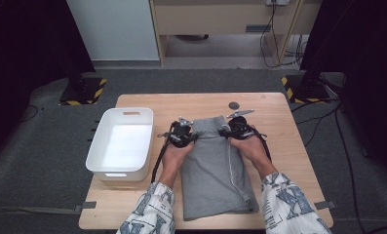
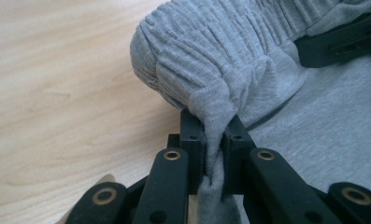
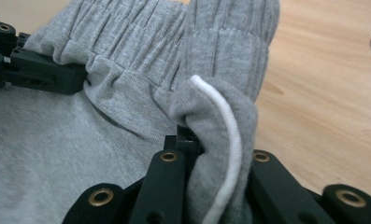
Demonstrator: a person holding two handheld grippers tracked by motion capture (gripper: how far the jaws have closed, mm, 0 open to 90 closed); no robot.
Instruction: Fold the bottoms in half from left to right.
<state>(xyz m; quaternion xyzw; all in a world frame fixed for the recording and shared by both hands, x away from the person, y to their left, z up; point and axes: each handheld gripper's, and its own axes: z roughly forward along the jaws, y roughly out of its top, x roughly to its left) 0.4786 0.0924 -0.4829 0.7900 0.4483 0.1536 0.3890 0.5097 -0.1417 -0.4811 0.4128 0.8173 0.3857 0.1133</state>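
Both claws are clamping the waistband of the grey pants (image 1: 214, 161): left claw (image 2: 214, 149) pinching its corner, right claw (image 3: 214, 154) pinching the other corner with the white drawstring (image 3: 227, 154). Pants are lying on the bench (image 1: 279, 122), long axis trailing from both claws back toward the person, neither hand nearer.

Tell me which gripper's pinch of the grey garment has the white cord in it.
The right gripper: a white drawstring cord runs through its pinched fold of the grey knit garment. The left gripper clamps plain grey waistband fabric only.
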